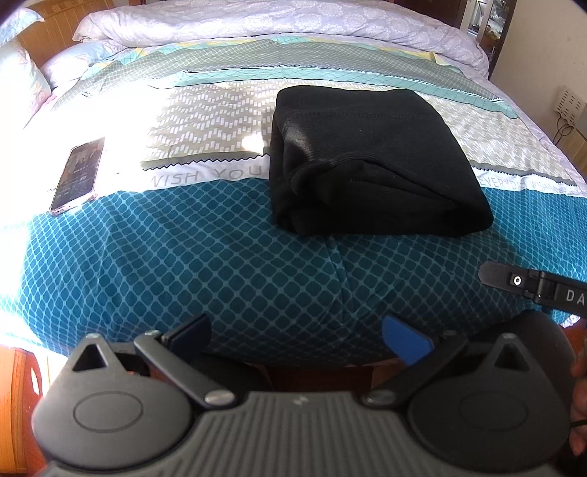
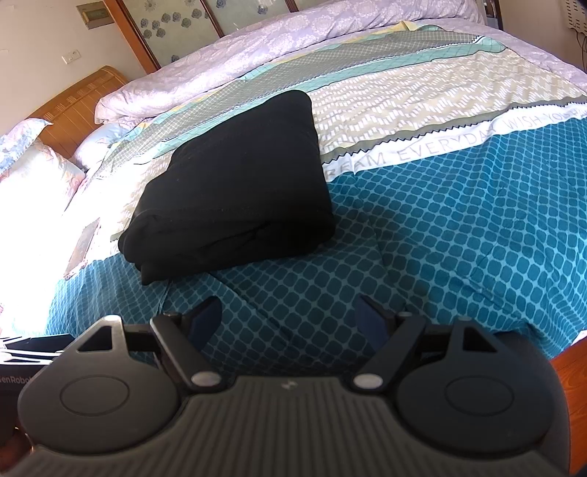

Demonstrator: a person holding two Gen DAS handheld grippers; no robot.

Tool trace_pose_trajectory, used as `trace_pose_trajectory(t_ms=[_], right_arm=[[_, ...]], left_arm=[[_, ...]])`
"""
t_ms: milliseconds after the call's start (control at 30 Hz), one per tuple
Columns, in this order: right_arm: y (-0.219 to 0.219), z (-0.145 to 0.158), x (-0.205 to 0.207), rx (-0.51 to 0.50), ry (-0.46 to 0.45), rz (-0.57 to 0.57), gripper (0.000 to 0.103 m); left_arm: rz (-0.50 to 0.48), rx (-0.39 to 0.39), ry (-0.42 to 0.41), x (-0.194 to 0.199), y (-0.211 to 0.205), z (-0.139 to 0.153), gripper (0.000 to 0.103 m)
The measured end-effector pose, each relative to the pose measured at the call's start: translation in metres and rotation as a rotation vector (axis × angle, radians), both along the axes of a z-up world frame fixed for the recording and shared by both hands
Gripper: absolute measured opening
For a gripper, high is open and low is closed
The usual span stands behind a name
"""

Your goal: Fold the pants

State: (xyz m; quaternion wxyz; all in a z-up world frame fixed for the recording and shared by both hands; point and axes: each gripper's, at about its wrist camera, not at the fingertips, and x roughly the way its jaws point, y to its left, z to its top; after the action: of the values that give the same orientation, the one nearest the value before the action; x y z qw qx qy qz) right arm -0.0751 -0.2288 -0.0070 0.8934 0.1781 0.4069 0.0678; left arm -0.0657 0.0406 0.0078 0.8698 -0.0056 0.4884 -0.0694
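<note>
Lying folded into one thick black bundle, the pants (image 1: 370, 157) sit at centre frame on the bed (image 1: 220, 264), straddling its teal and pale bands. Both tools hang open and empty at the lower frame edge near the bed's foot: the left tool (image 1: 297, 337) and the right tool (image 2: 290, 319), a broad stretch of teal cover between them and the bundle. One phone (image 1: 79, 174) lies at left, well apart.

Bed (image 1: 256, 279) covered by patterned teal, grey and white quilt (image 2: 477, 227). Lavender duvet (image 1: 279, 18) bunched along far edge. Wooden headboard (image 2: 77, 95) and floral pillow (image 2: 33, 161) at one end. Cream wall (image 2: 44, 33) with switch plate (image 2: 71, 57). Strong sunlight across one side.
</note>
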Motion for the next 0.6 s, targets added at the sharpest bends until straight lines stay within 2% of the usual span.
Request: trace_pose_trajectory(t_ms=[600], right_arm=[[-0.0009,0.0017,0.0004,-0.006,-0.008,0.001,0.079]], left_arm=[[-0.008,-0.01,-0.004,-0.0007,-0.001,0.0012,0.103]])
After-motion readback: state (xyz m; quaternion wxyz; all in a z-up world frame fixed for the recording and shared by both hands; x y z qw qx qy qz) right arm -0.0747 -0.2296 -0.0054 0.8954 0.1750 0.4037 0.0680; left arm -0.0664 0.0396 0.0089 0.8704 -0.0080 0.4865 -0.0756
